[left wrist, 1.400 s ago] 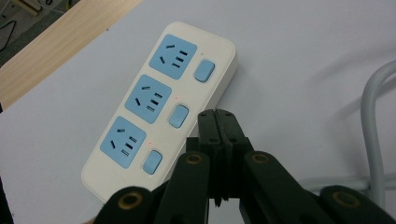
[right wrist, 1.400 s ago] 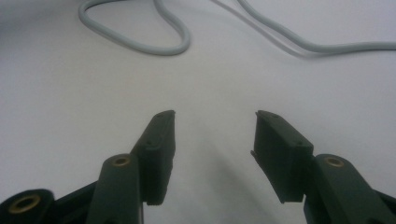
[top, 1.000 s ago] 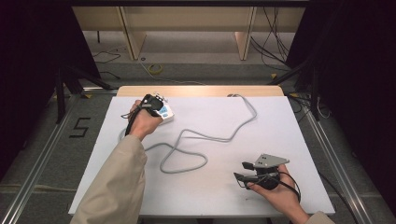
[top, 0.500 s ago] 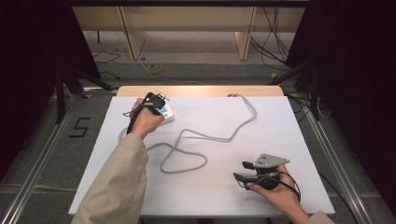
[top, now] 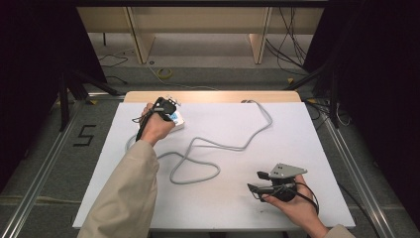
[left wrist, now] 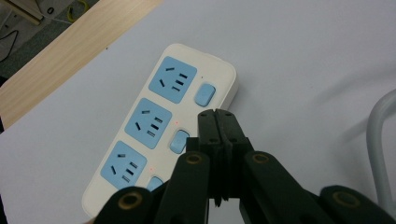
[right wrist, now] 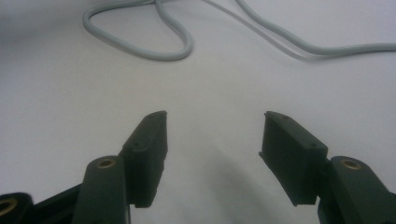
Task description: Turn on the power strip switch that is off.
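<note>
A white power strip (left wrist: 187, 109) with three blue sockets and blue rocker switches lies at the table's far left (top: 178, 121). My left gripper (left wrist: 217, 116) is shut with nothing in it; its tips hover just beside the middle switch (left wrist: 179, 141), and I cannot tell if they touch it. From above, the left gripper (top: 167, 105) sits over the strip. The strip's grey cable (top: 218, 145) loops across the table. My right gripper (right wrist: 212, 126) stands open over bare table near the front right (top: 255, 181), with the cable's loop (right wrist: 140, 46) beyond it.
The white table top (top: 307, 148) has a wooden strip (top: 213, 96) along its far edge. The cable runs off that far edge. Beyond it stand wooden shelf legs with loose cables on the floor. Metal rails flank both sides.
The left gripper has edged slightly to the right over the power strip. The right gripper has stayed where it was, still open.
</note>
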Demonstrator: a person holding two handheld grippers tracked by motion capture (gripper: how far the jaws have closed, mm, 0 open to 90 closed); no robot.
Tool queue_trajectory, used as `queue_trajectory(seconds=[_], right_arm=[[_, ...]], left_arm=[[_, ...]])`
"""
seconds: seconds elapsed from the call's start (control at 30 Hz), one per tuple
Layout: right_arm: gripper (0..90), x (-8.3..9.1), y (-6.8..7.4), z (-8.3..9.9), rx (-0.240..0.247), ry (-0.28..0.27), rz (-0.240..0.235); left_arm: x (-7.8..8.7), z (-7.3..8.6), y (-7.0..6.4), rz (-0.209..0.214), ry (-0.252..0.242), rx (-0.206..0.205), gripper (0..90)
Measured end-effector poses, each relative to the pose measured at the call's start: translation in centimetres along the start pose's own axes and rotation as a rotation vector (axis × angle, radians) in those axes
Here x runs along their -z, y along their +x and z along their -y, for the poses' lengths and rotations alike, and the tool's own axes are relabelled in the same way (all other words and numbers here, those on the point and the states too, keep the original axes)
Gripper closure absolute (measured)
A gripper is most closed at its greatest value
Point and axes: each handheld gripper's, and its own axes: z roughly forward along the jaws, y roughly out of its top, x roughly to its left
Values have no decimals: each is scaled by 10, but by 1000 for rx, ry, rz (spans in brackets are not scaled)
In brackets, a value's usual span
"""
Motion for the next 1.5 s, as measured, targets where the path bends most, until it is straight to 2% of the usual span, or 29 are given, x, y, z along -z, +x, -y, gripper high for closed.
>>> queue_trajectory(seconds=[0.33,0.63,1.27,1.5], right_arm=[[415,0,-1,0,3,4,2],[416,0,-1,0,8,6,2],[416,1,-2,0,11,4,6],[416,1,-2,0,10,3,4]], left_arm=[[-7,-2,1,-12,-1,-19,898],[-12,-1,4,-1,-14,3,899],[-28,-7,3,-23,-34,6,898],[-35,-9,2,-15,-53,2,898]])
